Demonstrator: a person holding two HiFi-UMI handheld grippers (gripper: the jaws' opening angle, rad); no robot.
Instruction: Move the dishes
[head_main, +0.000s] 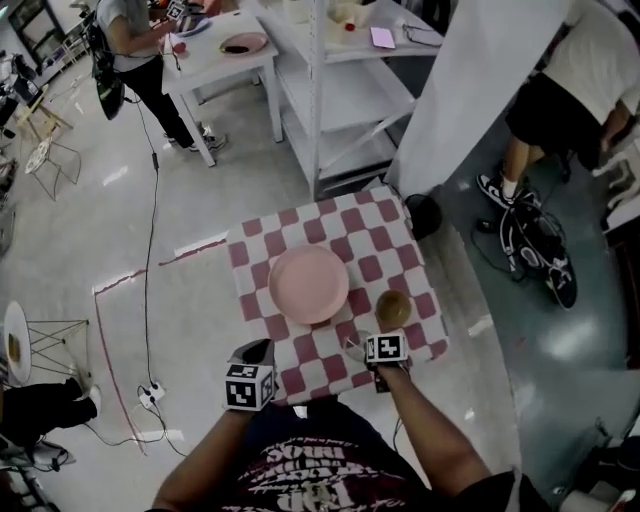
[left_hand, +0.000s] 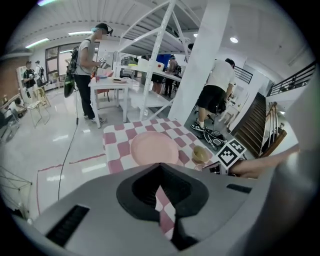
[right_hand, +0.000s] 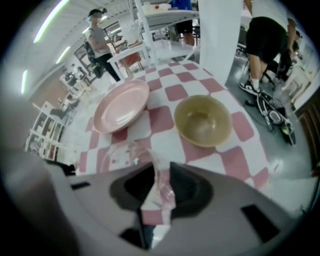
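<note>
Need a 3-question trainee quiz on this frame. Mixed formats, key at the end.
1. Multiple choice: in the head view, what sits just right of the round pink plate?
A) round tan bowl
B) metal fork
C) blue mug
2. True or false: the left hand-held gripper has its jaws spread around the plate.
3. Fill in: the thin-walled dish whose rim stands between the jaws of the right hand-held gripper is ____, not coloured.
Key: 1 A; 2 false, shut and empty; 3 clear.
</note>
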